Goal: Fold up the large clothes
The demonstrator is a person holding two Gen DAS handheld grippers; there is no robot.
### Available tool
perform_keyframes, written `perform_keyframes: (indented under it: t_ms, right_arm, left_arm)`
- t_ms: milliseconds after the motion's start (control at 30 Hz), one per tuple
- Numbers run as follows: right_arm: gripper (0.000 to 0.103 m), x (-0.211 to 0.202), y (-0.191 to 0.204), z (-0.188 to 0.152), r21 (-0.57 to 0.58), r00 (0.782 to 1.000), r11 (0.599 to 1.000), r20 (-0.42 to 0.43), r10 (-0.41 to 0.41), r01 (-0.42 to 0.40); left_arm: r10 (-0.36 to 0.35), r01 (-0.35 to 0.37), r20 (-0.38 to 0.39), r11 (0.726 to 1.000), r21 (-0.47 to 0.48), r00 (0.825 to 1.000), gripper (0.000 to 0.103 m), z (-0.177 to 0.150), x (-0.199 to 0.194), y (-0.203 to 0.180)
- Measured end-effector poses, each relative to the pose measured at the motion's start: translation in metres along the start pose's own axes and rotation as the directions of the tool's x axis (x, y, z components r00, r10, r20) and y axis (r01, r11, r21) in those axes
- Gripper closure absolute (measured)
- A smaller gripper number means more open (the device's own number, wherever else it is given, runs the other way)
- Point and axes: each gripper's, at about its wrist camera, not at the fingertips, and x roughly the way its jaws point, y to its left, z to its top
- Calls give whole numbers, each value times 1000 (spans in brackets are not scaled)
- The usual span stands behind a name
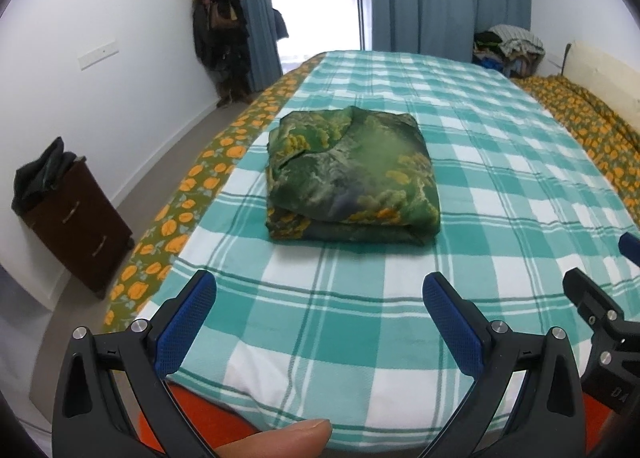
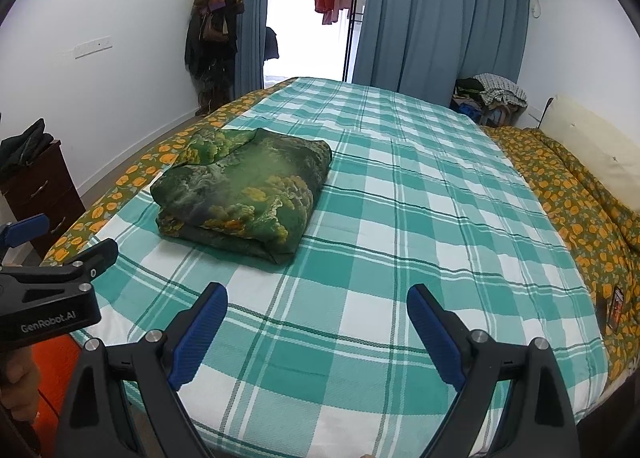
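A green garment with yellow flower print (image 1: 350,174) lies folded into a thick square bundle on the teal checked bed cover (image 1: 500,186). In the right wrist view the same bundle (image 2: 248,190) sits left of centre. My left gripper (image 1: 320,294) hovers over the near edge of the bed, short of the bundle, open, with nothing between its blue pads. My right gripper (image 2: 318,308) is open too, empty, to the right of the bundle and apart from it. Each gripper shows at the edge of the other's view.
An orange-flowered sheet (image 1: 176,234) borders the bed on the left and right. A dark wooden drawer chest (image 1: 76,226) with clothes on it stands by the left wall. A pile of clothes (image 2: 492,98) lies beyond the bed's far right corner. Blue curtains (image 2: 432,18) hang behind.
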Motion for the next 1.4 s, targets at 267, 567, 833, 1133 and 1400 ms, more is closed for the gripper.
perform_keyframes:
  t_ms: [267,567,833,1133,1400]
  right_arm:
    - [10,-7,2,0,-8,1000,1000,2,5,-5]
    - [10,-10,2,1,-9,1000,1000,-4,8,-8]
    - [10,-11,1,1,-4,1000,1000,-5,19,-19]
    - [10,-11,0,1,-4,1000,1000,-13,21,-21]
    - [10,-10,-1,0,-4,1000,1000,-15,25,-25]
  left_arm:
    - [4,-3,13,1000,-8,1000,1,2,-5,4]
    - [-17,17,5,1000,-5,1000,1,3,-8,2]
    - [-15,15,5,1000,-5,1000,1,3,-8,1]
    - [-11,11,5,1000,-3,1000,1,2,-7,0]
    - [8,-8,25,1000,-16,1000,1,1,-7,2]
